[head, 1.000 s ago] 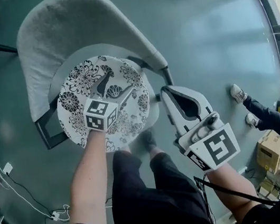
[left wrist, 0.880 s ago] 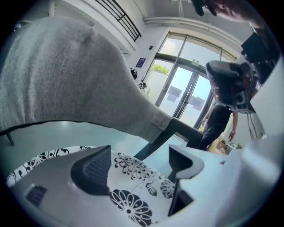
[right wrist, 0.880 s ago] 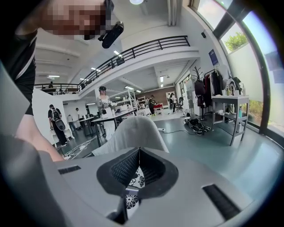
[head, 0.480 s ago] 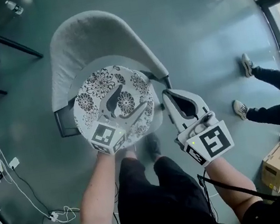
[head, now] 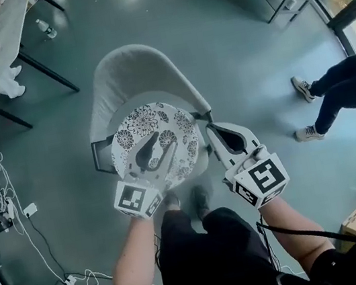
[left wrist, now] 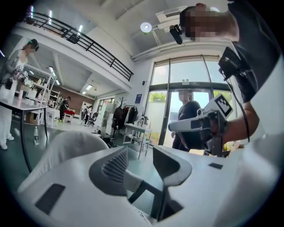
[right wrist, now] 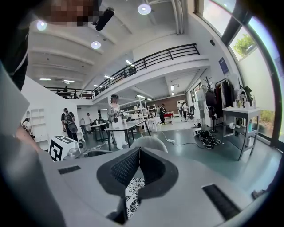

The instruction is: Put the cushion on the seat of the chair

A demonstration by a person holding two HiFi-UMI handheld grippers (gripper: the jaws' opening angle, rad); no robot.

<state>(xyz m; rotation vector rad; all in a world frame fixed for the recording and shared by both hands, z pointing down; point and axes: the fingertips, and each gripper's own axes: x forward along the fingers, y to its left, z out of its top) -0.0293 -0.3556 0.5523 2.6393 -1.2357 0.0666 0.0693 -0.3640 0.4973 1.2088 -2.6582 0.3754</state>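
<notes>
Bright daylight floods through the tall glass doorway (left wrist: 186, 111) and round white ceiling lamps (right wrist: 144, 8) flare, shadows on the smooth grey-green floor (head: 252, 57) stay soft, fisheye edges bend and darken, and the white plastic left gripper (left wrist: 141, 163) blurs close to the lens.

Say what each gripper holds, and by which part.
Nothing is held. The left gripper, jaws just closing further, has nothing between them; the right gripper is shut, empty. The cushion lies on the chair.
</notes>
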